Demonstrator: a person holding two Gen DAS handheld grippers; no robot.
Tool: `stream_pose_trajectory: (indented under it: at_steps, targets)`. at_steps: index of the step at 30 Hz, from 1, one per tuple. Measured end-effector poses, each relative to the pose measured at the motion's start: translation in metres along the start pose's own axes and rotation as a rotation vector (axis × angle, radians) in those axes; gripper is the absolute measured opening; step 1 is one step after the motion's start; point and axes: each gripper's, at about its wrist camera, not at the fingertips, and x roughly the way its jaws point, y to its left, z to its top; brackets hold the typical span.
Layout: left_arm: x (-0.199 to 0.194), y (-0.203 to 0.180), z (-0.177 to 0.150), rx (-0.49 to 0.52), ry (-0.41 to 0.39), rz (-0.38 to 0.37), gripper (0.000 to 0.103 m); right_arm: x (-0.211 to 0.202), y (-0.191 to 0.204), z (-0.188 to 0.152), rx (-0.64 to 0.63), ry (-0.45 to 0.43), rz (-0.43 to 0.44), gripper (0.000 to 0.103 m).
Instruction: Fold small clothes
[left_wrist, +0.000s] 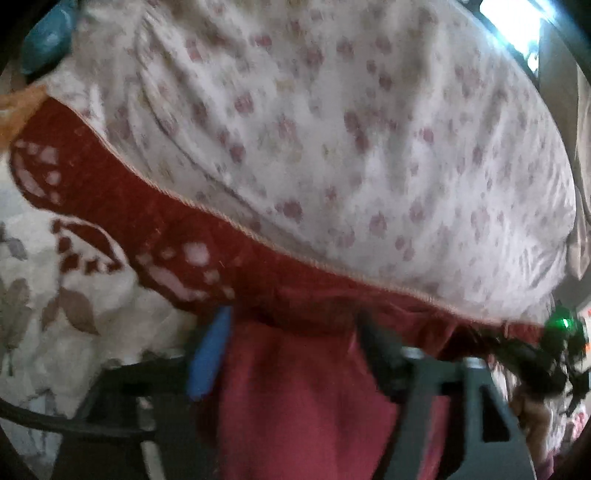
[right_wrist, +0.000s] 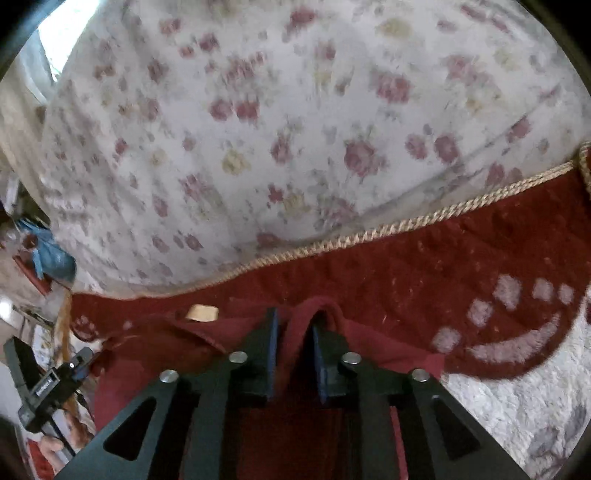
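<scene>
A small dark red garment (left_wrist: 306, 391) hangs bunched between the fingers of my left gripper (left_wrist: 291, 347), which is shut on it; one blue pad (left_wrist: 208, 362) shows at its left. In the right wrist view the same red garment (right_wrist: 306, 317) rises in a fold between the two blue-padded fingers of my right gripper (right_wrist: 293, 354), which is shut on it. A tan label (right_wrist: 201, 313) shows on the cloth to the left. Both grippers hold the garment above a red blanket. The view is blurred.
A red blanket with pale paw prints and a braided tan edge (right_wrist: 461, 266) lies under a white floral sheet (right_wrist: 258, 129). A cream leaf-patterned cover (left_wrist: 55, 295) lies at the left. My left gripper's body (right_wrist: 48, 384) shows at the lower left of the right wrist view.
</scene>
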Motion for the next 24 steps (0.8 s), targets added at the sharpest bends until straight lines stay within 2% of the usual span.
stream_pose_trajectory:
  at_steps: [1,3,4,5,9,13,15,17,20,24]
  targets:
    - [-0.008,0.003,0.001,-0.027,-0.034,-0.013,0.084,-0.011,0.002,-0.001,-0.010,-0.024,-0.009,0.043]
    - [-0.015,0.010,0.003,-0.086,-0.057,-0.040,0.085,-0.035,0.008,-0.005,-0.051,-0.106,-0.091,0.065]
    - [-0.015,0.011,0.003,-0.096,-0.044,-0.042,0.085,-0.048,0.014,-0.007,-0.087,-0.145,-0.105,0.065]
    - [-0.012,0.010,0.002,-0.089,-0.028,-0.029,0.085,-0.052,0.019,-0.008,-0.116,-0.143,-0.087,0.065]
    - [0.004,0.004,-0.006,-0.038,0.027,0.059,0.085,-0.037,0.043,-0.016,-0.201,-0.085,-0.064,0.056]
    - [0.027,0.003,-0.019,0.003,0.114,0.113,0.085,0.010,0.056,-0.023,-0.244,-0.003,-0.165,0.055]
    - [0.037,0.003,-0.025,0.031,0.142,0.143,0.085,0.035,0.050,-0.023,-0.239,0.061,-0.241,0.052]
    - [0.043,0.001,-0.029,0.065,0.162,0.166,0.085,0.050,0.041,-0.025,-0.228,0.088,-0.266,0.052]
    - [0.039,-0.002,-0.030,0.076,0.149,0.169,0.085,0.043,0.043,-0.023,-0.230,0.073,-0.255,0.052]
    - [0.017,-0.006,-0.032,0.064,0.119,0.119,0.085,0.022,0.051,-0.022,-0.248,0.065,-0.274,0.054]
